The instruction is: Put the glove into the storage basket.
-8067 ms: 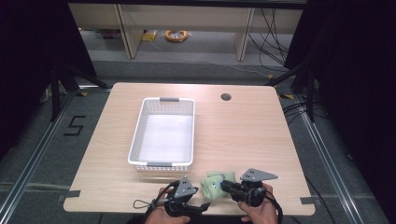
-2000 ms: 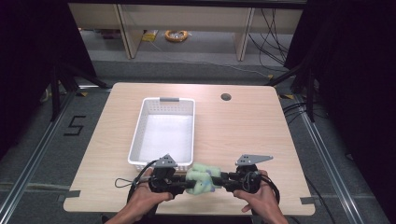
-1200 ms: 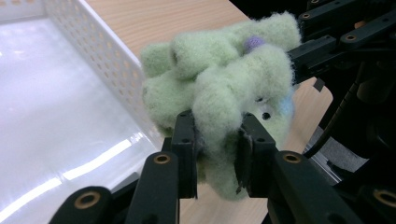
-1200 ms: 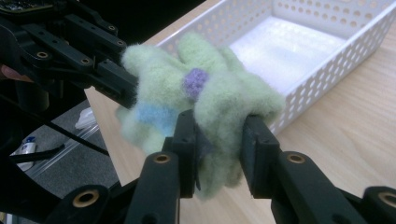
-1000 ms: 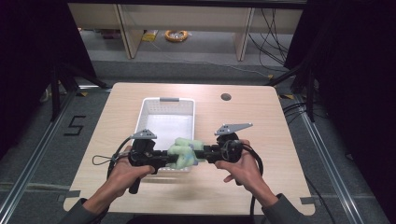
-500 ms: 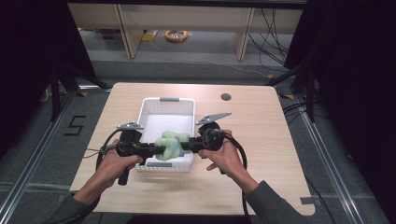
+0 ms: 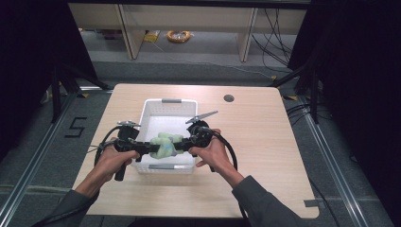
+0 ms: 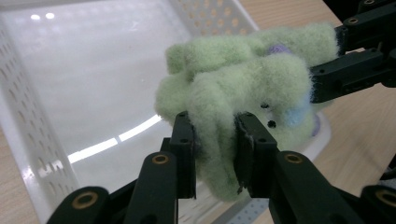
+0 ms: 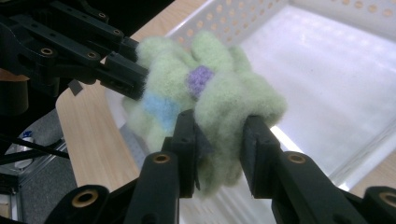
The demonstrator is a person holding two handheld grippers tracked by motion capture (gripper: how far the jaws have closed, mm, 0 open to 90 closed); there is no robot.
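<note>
Left gripper [image 7: 147, 148] is clamped on one end of the fuzzy green toy [image 7: 165, 144], right gripper [image 7: 182, 146] pinching the other end, so the toy hangs between them over the near end of the white basket [image 7: 163, 102]. Risk as I see it: one side lets go first and the toy swings onto the near rim (or the counter [image 7: 265, 142]) instead of inside.

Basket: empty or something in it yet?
Empty. The basket's white floor is bare in both gripper views; the green plush hangs above its near end, pinched by the left claw and right claw.
</note>
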